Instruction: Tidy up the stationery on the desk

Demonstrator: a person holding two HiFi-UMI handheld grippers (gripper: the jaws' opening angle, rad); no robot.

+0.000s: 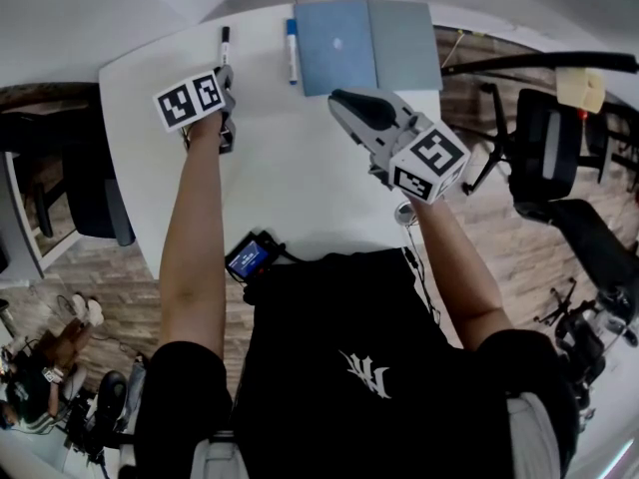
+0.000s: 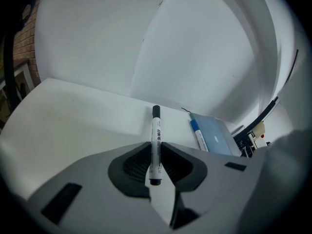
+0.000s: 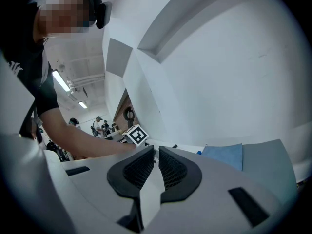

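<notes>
Grip check first: my left tongs [image 2: 156,159] were clamped on the marker [image 2: 156,126]. The pads had it by the tail end, and the capped end stuck out toward the top of the frame. In the head view it sat at the upper left of the desk [image 1: 290,178], pointing away from me. I couldn't tell whether it had left the surface yet.

My right tongs [image 3: 157,152] were closed on nothing, up over the middle right of the frame. The blue pen [image 1: 292,50] lay just left of the notebook [image 1: 369,43] at top centre.

My thinking on doing this bit well: holding it that far back meant a long nose that could swing or droop. So I figured lift straight up, slowly, and keep the squeeze firm because the barrel is round and slick. I'd have carried it low toward the blue pen and set it down parallel to it, so the two didn't knock. The right tongs could open up ready for the pen.
</notes>
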